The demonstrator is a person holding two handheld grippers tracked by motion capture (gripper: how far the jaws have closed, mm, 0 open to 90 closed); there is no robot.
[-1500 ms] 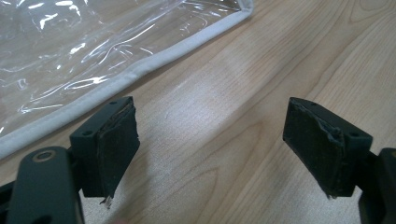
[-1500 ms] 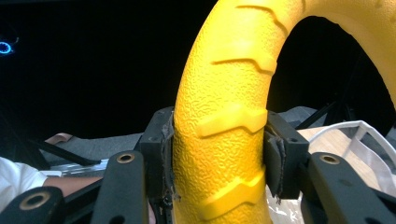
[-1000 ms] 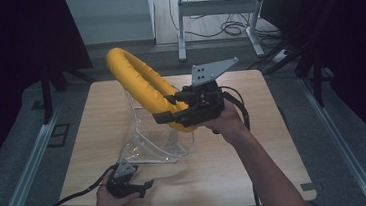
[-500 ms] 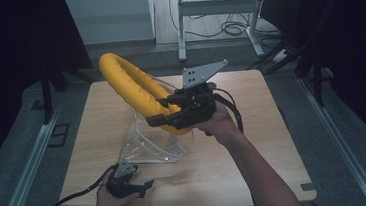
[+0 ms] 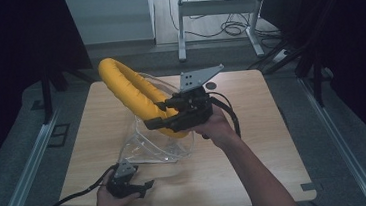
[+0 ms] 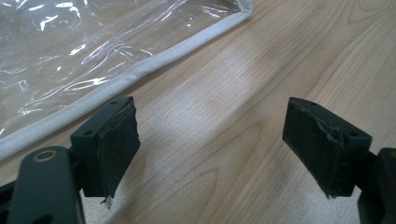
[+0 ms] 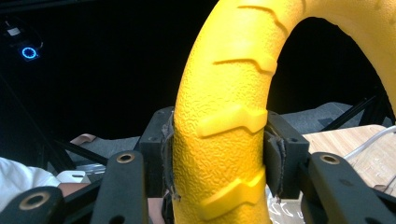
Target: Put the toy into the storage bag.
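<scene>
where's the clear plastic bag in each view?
High view: clear plastic bag lies mid-table, under the raised yellow ring.
Left gripper view: bag at upper left, its white-edged border running diagonally.
Right gripper view: a sliver at right edge.
Shared landmark: the wooden table.

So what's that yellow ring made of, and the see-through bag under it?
The yellow ring looks like soft foam or rubber: matte, pebbled skin with raised ridges, and the right claw seems to press into it. The bag looks like thin clear plastic, glossy and wrinkled, with a white fabric-like edge.
</scene>
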